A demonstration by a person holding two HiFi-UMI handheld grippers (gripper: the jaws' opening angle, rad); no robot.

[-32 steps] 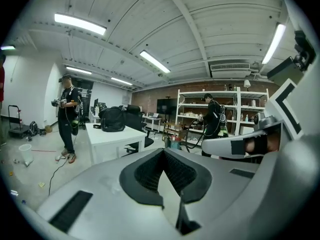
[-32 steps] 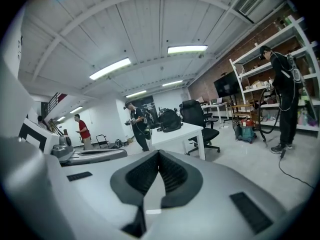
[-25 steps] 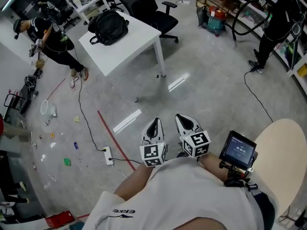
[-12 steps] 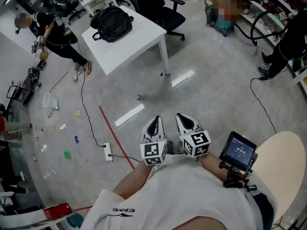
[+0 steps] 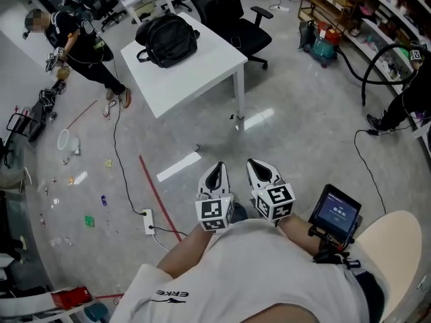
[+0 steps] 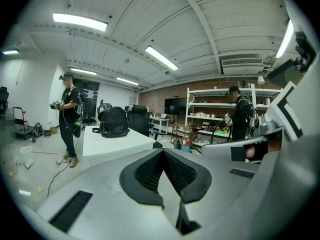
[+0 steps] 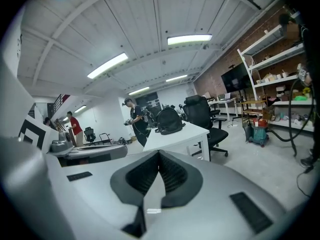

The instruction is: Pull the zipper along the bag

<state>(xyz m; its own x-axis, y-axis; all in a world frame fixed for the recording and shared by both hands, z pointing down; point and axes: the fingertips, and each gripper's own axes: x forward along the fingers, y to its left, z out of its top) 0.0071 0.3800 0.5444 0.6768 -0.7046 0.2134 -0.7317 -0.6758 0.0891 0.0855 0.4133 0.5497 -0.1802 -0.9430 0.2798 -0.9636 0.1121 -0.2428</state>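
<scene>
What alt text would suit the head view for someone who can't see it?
Seen from above, a person holds the left tool and right tool, both shut and empty, close to the chest. Ahead, a black backpack lies on a white table.

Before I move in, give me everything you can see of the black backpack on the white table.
The backpack is black, looks like soft fabric, and is rounded and bulging as if filled. It sits on the white table near the far end, with a strap loop trailing onto the tabletop at one side. A black office chair stands just beyond it. Only the table touches it. Its zipper is too far off to make out.
</scene>
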